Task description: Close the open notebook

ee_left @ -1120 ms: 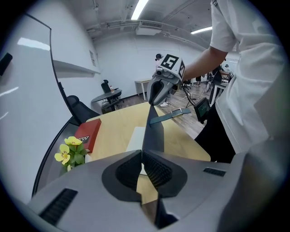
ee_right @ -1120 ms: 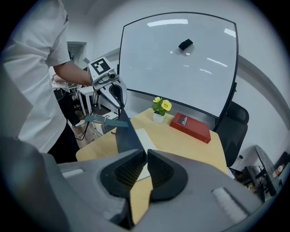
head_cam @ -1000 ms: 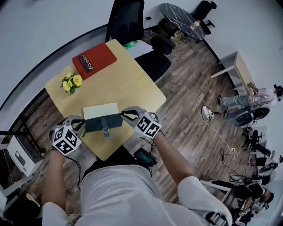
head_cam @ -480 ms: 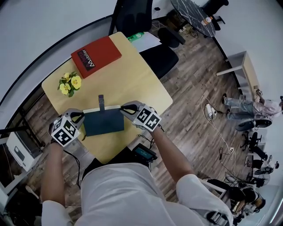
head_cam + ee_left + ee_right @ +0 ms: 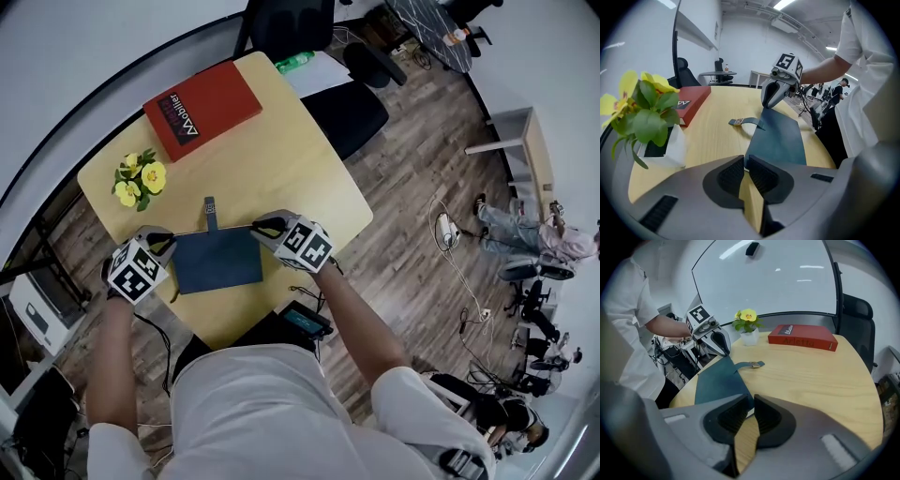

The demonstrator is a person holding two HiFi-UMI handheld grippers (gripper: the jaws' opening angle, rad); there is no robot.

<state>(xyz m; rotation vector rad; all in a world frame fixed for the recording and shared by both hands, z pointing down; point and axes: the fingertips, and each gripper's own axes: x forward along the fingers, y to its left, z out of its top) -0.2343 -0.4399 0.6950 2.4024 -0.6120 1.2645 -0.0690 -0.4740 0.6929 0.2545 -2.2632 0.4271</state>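
Head view, around you: yellow flowers (image 5: 141,176) stand at the far left of the table (image 5: 291,169), a red book (image 5: 202,110) lies beyond them, and a black chair (image 5: 286,23) stands past the far edge.
Notebook (image 5: 217,262): it lies closed and flat on the near part of the table, between your claws. Its long axis runs left to right, and its strap (image 5: 211,211) points away from you.
Left claw (image 5: 167,248): pressed together on the notebook's left edge and angled down.
Right claw (image 5: 258,228): pressed together on the notebook's far right corner and angled down.
Arms: both your forearms reach forward, with the marker cubes on top.
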